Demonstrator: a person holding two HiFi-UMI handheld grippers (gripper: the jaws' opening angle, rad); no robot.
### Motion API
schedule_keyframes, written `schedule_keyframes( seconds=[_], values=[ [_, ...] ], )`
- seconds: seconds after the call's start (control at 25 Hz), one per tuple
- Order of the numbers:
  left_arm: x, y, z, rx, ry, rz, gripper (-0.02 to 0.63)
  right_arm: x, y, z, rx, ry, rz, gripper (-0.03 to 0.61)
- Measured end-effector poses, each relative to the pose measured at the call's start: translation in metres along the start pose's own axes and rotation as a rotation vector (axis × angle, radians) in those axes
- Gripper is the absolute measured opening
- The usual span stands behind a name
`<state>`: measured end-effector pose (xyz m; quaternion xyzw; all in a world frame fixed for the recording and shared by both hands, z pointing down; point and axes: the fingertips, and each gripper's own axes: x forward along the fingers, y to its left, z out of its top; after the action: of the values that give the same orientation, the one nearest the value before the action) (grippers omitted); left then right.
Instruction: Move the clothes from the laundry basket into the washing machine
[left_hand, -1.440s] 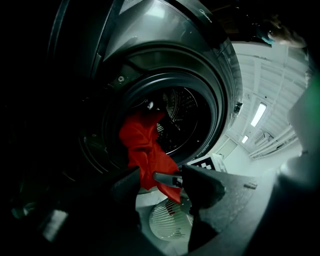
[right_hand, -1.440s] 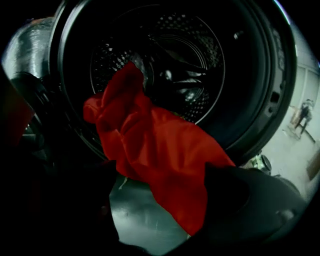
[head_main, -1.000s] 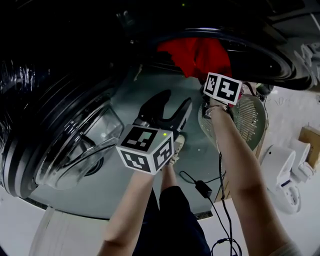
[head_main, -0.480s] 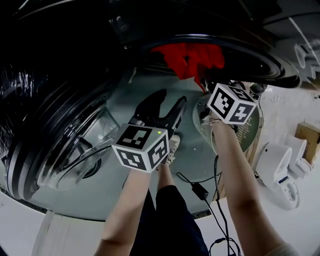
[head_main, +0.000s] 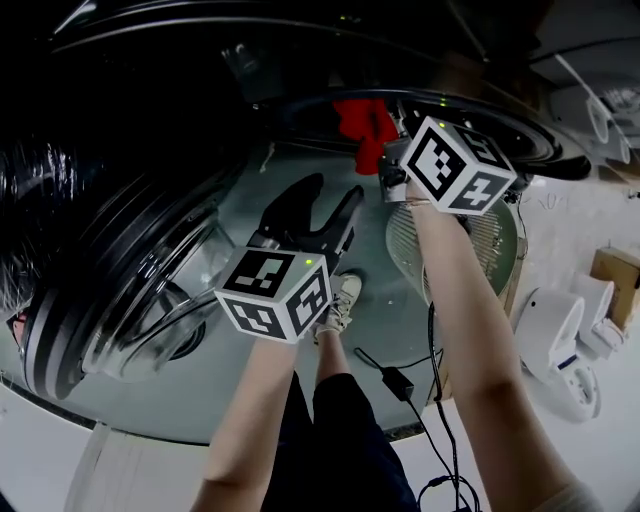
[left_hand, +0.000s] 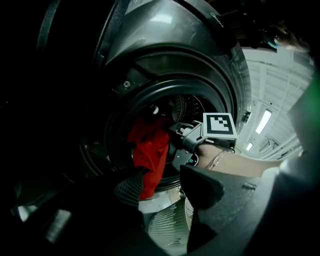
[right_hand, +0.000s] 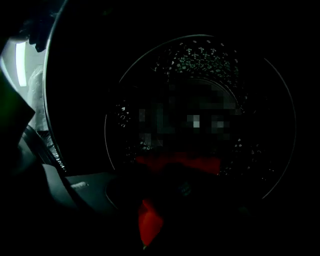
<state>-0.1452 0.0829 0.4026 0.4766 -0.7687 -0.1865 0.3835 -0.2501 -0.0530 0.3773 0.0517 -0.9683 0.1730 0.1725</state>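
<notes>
The right tongs (head_main: 384, 165) are pinching a crumpled red cloth garment (left_hand: 148, 149) at the mouth of the round drum opening (left_hand: 186, 107) of the dark grey front-loading washing machine (left_hand: 200, 35). The garment is hanging from their tips with its long axis running downward, and its lower end is drooping over the bottom rim. Along the right tongs' own line, the perforated steel drum (right_hand: 200, 60) is lying straight ahead beyond the cloth, so the coming move is probably a push deeper along that line before release. The left tongs (head_main: 332, 190) are hovering spread and empty, well back from the opening beside the open glass door (head_main: 150, 305), farther from the garment. The white slatted laundry basket (head_main: 500, 240) is sitting below the right forearm.
</notes>
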Motion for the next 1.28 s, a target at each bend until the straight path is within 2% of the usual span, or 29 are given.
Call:
schedule_keyframes(
  seconds=[0.12, 0.2, 0.24, 0.32, 0.36, 0.64, 0.8, 0.92, 1.0, 1.04, 1.12, 1.16, 1.2, 1.24, 1.28],
  values=[
    [-0.002, 0.004, 0.004, 0.025, -0.003, 0.009, 0.234, 0.007, -0.001, 0.004, 0.054, -0.045, 0.005, 0.095],
    [-0.002, 0.006, 0.004, 0.048, 0.002, 0.013, 0.234, 0.017, -0.001, -0.005, 0.079, -0.029, 0.023, 0.116],
    [-0.001, 0.006, 0.004, 0.051, 0.003, 0.012, 0.234, 0.022, -0.001, -0.013, 0.082, 0.001, 0.030, 0.165],
    [0.000, 0.005, 0.002, 0.046, 0.003, 0.008, 0.234, 0.027, -0.003, -0.030, 0.074, 0.074, 0.028, 0.338],
    [0.001, 0.005, 0.001, 0.042, 0.005, 0.005, 0.234, 0.026, -0.005, -0.037, 0.068, 0.103, 0.016, 0.386],
    [0.000, 0.000, -0.004, 0.028, 0.009, -0.005, 0.234, -0.031, -0.029, -0.072, 0.113, 0.138, -0.103, 0.442],
    [0.000, -0.004, -0.012, 0.029, 0.020, -0.018, 0.234, -0.047, -0.045, -0.131, 0.159, 0.262, -0.177, 0.472],
    [0.001, -0.007, -0.021, 0.033, 0.031, -0.032, 0.234, -0.039, -0.050, -0.172, 0.217, 0.368, -0.195, 0.503],
    [0.001, -0.005, -0.026, 0.026, 0.033, -0.032, 0.234, -0.031, -0.052, -0.188, 0.199, 0.423, -0.225, 0.503],
    [0.001, -0.004, -0.027, 0.024, 0.034, -0.031, 0.234, -0.029, -0.057, -0.191, 0.175, 0.438, -0.270, 0.487],
    [0.000, -0.003, -0.029, 0.026, 0.035, -0.030, 0.234, -0.033, -0.076, -0.192, 0.142, 0.452, -0.400, 0.291],
    [-0.001, -0.003, -0.029, 0.029, 0.034, -0.030, 0.234, -0.036, -0.081, -0.191, 0.148, 0.453, -0.437, 0.231],
    [-0.002, -0.003, -0.029, 0.031, 0.031, -0.030, 0.234, -0.037, -0.081, -0.188, 0.158, 0.447, -0.436, 0.159],
    [-0.003, -0.002, -0.028, 0.031, 0.027, -0.030, 0.234, -0.035, -0.077, -0.182, 0.162, 0.430, -0.405, 0.057],
    [-0.003, -0.002, -0.026, 0.030, 0.022, -0.030, 0.232, -0.030, -0.069, -0.172, 0.156, 0.399, -0.355, 0.055]
  ],
)
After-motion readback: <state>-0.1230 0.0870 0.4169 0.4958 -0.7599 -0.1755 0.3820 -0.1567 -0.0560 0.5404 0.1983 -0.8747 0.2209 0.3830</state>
